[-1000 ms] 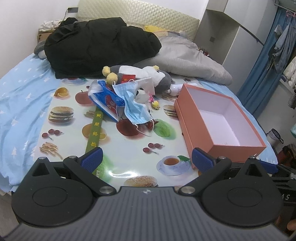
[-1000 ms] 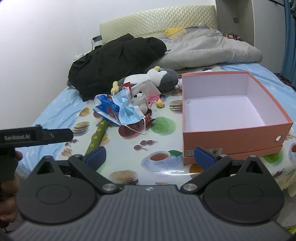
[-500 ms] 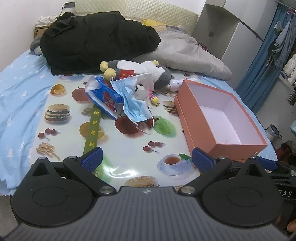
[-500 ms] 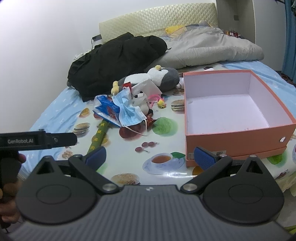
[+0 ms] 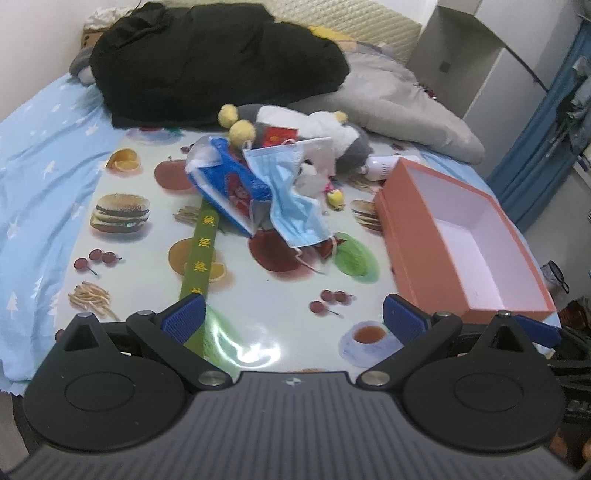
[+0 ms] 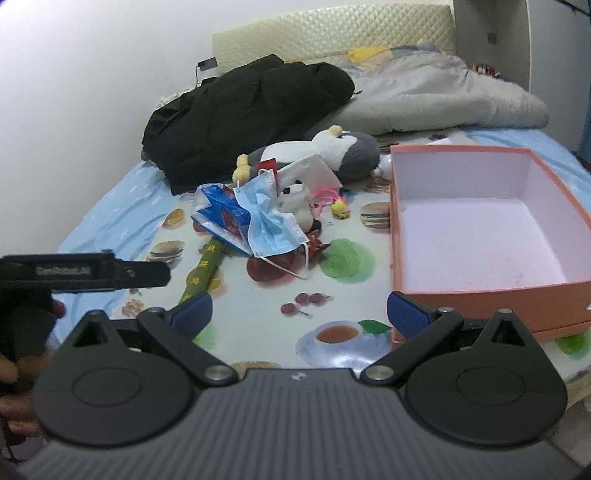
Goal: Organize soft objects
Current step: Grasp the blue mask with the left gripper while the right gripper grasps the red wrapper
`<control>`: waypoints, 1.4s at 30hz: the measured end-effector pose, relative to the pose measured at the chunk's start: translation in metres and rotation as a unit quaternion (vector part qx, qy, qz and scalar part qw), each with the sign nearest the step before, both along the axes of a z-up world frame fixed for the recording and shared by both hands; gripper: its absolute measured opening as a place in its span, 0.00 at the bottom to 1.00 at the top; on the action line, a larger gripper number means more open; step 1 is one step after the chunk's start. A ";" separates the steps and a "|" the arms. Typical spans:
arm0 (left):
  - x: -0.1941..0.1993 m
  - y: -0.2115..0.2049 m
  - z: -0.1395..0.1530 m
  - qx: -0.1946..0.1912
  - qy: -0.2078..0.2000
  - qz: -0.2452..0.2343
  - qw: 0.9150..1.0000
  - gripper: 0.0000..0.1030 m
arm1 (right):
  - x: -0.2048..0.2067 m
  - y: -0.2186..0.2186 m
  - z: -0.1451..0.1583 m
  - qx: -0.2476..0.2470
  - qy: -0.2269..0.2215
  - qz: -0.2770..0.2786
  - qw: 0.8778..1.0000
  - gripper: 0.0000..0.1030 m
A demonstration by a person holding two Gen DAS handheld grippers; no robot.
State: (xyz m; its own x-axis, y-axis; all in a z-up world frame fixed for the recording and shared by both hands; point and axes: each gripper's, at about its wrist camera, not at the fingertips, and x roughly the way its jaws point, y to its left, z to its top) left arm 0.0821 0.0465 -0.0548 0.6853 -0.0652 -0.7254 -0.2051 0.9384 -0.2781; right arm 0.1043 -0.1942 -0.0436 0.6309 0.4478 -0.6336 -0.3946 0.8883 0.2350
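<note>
While both hand-held grippers (image 5: 293, 317) (image 6: 299, 310) gape wide, the blue mask (image 5: 291, 199) lies well ahead.

Background stuff here: a food-print tablecloth (image 5: 258, 295) with burgers, fruit and a teacup picture covers the near part of the bed. Around it there's a light blue sheet (image 5: 40, 177) with white trees. At the far end a black jacket (image 5: 207, 59) is heaped up, a grey quilt (image 5: 406, 99) to its right, and a padded cream headboard (image 6: 332, 33) behind. Blue curtain (image 5: 539, 147) far right.
</note>
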 end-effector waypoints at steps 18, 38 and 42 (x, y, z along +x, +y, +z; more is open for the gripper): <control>0.095 0.053 -0.059 -0.072 -0.028 0.015 0.997 0.99 | 0.095 0.059 -0.048 -0.040 -0.035 0.003 0.999 0.62; 0.191 0.052 -0.134 -0.160 -0.006 -0.010 0.987 0.86 | 0.188 0.094 -0.131 -0.112 0.005 0.011 0.994 0.37; 0.205 0.049 -0.144 -0.174 0.000 -0.015 0.985 0.80 | 0.195 0.097 -0.141 -0.095 0.023 0.027 0.995 0.38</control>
State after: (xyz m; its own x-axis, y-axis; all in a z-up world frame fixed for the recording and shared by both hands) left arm 0.2873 0.0952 -0.1984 0.6794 -0.3298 -0.6555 -0.1780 0.7926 -0.5832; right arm 0.2991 -0.0968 -0.1849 0.5769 0.3500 -0.7380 -0.4353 0.8963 0.0847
